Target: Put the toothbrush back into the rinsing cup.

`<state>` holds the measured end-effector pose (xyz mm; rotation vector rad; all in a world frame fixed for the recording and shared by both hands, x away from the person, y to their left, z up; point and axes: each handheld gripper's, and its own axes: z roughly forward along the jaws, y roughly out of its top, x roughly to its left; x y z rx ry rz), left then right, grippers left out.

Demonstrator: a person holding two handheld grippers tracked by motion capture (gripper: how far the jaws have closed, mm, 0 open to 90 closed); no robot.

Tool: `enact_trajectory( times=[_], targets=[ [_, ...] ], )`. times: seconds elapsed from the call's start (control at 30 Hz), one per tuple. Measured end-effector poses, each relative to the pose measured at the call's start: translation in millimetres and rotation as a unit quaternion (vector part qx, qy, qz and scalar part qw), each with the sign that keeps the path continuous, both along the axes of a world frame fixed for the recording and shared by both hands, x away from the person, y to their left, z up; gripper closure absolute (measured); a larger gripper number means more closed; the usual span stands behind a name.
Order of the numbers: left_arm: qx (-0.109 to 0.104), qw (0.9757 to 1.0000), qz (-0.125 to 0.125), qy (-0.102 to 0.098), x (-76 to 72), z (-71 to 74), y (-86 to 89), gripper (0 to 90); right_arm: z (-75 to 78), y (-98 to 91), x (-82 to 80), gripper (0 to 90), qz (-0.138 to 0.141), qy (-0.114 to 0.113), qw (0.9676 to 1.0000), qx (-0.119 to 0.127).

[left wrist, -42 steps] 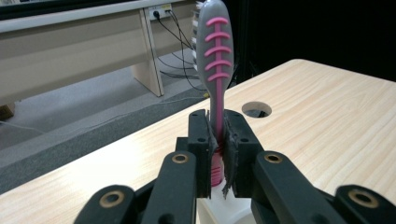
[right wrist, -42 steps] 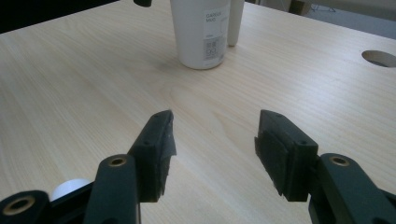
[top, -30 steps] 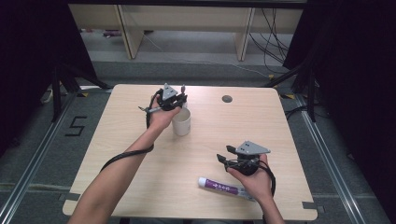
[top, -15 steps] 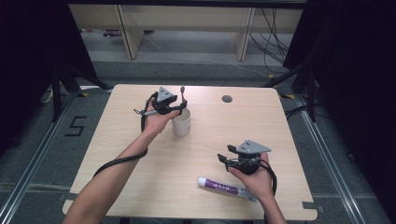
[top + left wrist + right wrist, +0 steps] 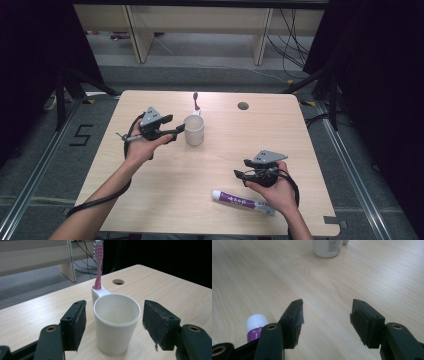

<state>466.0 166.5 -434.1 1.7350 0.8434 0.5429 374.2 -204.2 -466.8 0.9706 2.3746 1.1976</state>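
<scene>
A white cup (image 5: 194,130) stands on the table's left half, with a pink toothbrush (image 5: 196,102) upright in a holder on its far side. My left gripper (image 5: 176,133) sits just left of the cup. Its jaws have just been opening, and in the left gripper view the pads (image 5: 75,325) stand wide on either side of the cup (image 5: 116,322) without touching it or the toothbrush (image 5: 99,267). My right gripper (image 5: 242,175) rests low at the front right, open and empty (image 5: 327,307). A purple-and-white toothpaste tube (image 5: 243,202) lies just in front of it, its white cap (image 5: 256,322) beside the left jaw.
The wooden table (image 5: 210,165) has a round cable hole (image 5: 243,106) near its far edge. Wooden shelving legs and loose cables stand on the floor beyond. Dark curtains and metal stands flank both sides.
My left gripper has let go of the toothbrush, opened, and drawn back to the left and toward the person. The toothbrush stays upright in the cup's holder. The right gripper has not moved.
</scene>
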Motion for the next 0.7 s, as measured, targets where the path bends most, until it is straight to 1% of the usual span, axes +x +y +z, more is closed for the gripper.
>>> enact_trajectory(
  times=[0.07, 0.1, 0.13, 0.17, 0.2, 0.23, 0.27, 0.33, 0.37, 0.4, 0.43, 0.47, 0.5, 0.53, 0.57, 0.6, 0.63, 0.67, 0.7],
  targets=[
    [-0.002, 1.0000, 0.002, 0.001, -10.8, -2.2, 9.1, 35.6, 0.7, 0.6, 0.1, 43.4, 0.003, 0.020, 0.9998, -0.008],
    [-0.002, 1.0000, 0.002, 0.001, -10.8, -2.2, 9.1, 35.6, 0.9, 0.7, 0.7, 43.3, 0.007, 0.022, 0.9997, -0.012],
    [-0.001, 1.0000, 0.007, 0.001, -15.5, -3.5, 13.6, 35.6, 0.9, 0.7, 0.7, 43.3, 0.007, 0.022, 0.9997, -0.012],
    [-0.001, 0.9999, 0.013, -0.002, -19.6, -5.0, 17.4, 35.7, 1.1, 0.0, 2.1, 43.2, 0.013, 0.018, 0.9996, -0.021],
    [0.006, 0.9997, 0.022, -0.003, -28.0, -7.0, 24.0, 35.7, 1.3, 0.7, 2.8, 43.1, 0.019, 0.029, 0.9991, -0.023],
    [0.006, 0.9997, 0.022, -0.003, -28.0, -7.0, 24.0, 35.7, 1.3, 0.7, 2.8, 43.1, 0.019, 0.029, 0.9991, -0.023],
    [0.004, 0.9997, 0.024, -0.004, -31.6, -8.2, 26.2, 35.7, 0.9, 2.2, 2.2, 43.0, 0.017, 0.040, 0.9988, -0.022],
    [0.012, 0.9996, 0.025, -0.006, -39.3, -9.1, 29.0, 35.7, 0.8, 2.7, 1.9, 43.0, 0.016, 0.040, 0.9988, -0.025],
    [0.015, 0.9996, 0.024, -0.010, -43.4, -9.6, 29.9, 35.6, 0.7, 2.9, 2.5, 43.0, 0.029, 0.037, 0.9985, -0.028],
    [0.017, 0.9995, 0.025, -0.010, -48.2, -9.9, 31.7, 35.6, 0.6, 3.2, 1.5, 43.0, 0.026, 0.041, 0.9985, -0.023],
    [0.017, 0.9995, 0.025, -0.010, -48.2, -9.9, 31.7, 35.6, 0.5, 3.1, 0.7, 43.0, 0.023, 0.043, 0.9986, -0.022],
    [0.010, 0.9995, 0.028, -0.010, -51.6, -11.6, 33.8, 35.6, 0.1, 2.6, 0.7, 43.0, 0.025, 0.042, 0.9986, -0.020],
    [0.010, 0.9995, 0.028, -0.010, -51.6, -11.6, 33.8, 35.6, 0.5, 2.5, -1.0, 43.0, 0.018, 0.048, 0.9985, -0.020],
    [0.010, 0.9994, 0.032, -0.007, -54.4, -14.1, 35.4, 35.6, 0.3, 2.3, -1.8, 43.0, 0.013, 0.049, 0.9985, -0.019],
    [0.010, 0.9994, 0.032, -0.007, -54.4, -14.1, 35.4, 35.6, 0.3, 2.3, -1.8, 43.0, 0.013, 0.049, 0.9985, -0.019],
    [0.008, 0.9994, 0.032, -0.008, -57.0, -16.6, 35.9, 35.6, -0.5, 1.1, 0.5, 42.9, 0.022, 0.041, 0.9986, -0.025],
    [0.008, 0.9994, 0.032, -0.008, -57.0, -16.6, 35.9, 35.6, -0.5, 1.1, 0.5, 42.9, 0.022, 0.041, 0.9986, -0.025],
    [0.009, 0.9994, 0.032, -0.008, -58.8, -17.8, 35.6, 35.6, -0.4, 0.7, 0.9, 42.9, 0.022, 0.044, 0.9983, -0.030],
    [0.010, 0.9995, 0.030, -0.007, -60.7, -18.9, 35.1, 35.6, 0.3, 0.5, 0.3, 42.9, 0.025, 0.051, 0.9980, -0.029]
  ],
)
